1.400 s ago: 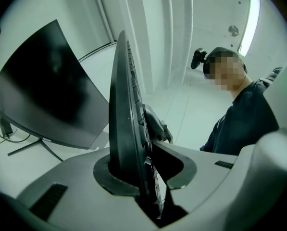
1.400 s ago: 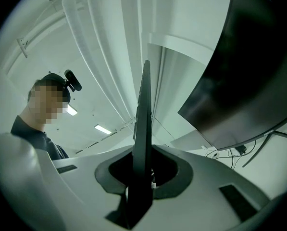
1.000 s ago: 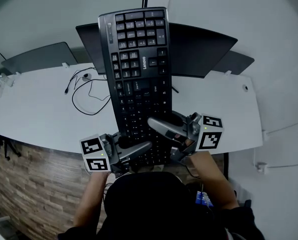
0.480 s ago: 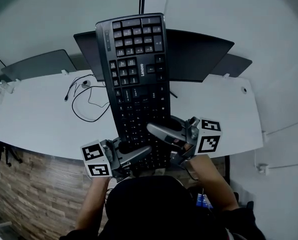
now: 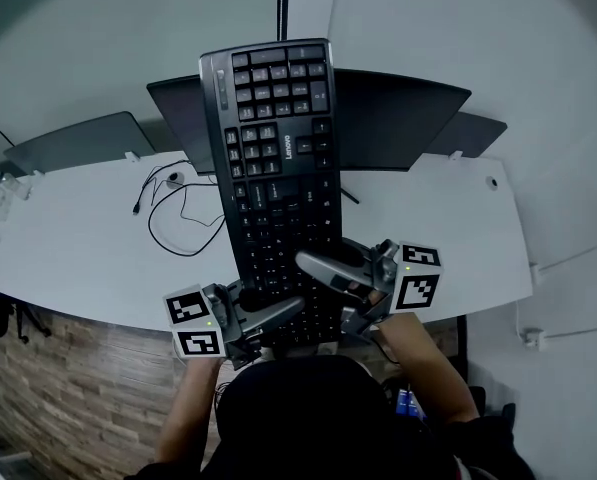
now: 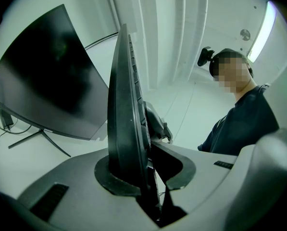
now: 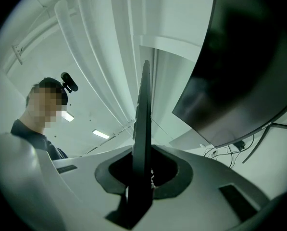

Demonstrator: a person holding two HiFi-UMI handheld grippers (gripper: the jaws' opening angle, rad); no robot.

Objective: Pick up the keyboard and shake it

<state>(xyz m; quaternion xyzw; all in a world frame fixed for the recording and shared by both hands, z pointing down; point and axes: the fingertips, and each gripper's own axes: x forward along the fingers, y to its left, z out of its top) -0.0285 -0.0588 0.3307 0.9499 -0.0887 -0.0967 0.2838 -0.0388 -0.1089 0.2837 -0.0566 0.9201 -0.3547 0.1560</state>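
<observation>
A black keyboard (image 5: 278, 168) is held up in the air above the white desk (image 5: 78, 238), its long axis running away from me and its keys facing the head camera. My left gripper (image 5: 278, 313) is shut on its near left edge. My right gripper (image 5: 318, 263) is shut on its near right edge. In the left gripper view the keyboard (image 6: 126, 124) stands edge-on between the jaws. It also stands edge-on as a thin dark blade in the right gripper view, the keyboard (image 7: 143, 134) clamped between the pads.
A dark monitor (image 5: 398, 103) stands at the back of the desk behind the keyboard, with a second dark screen (image 5: 78, 123) at the left. Loose black cables (image 5: 173, 203) lie on the desk. A wood-panelled front (image 5: 68, 368) runs below the desk edge.
The keyboard has shifted slightly down in the picture, with both grippers still clamped on its near end. The hands have hardly moved.
</observation>
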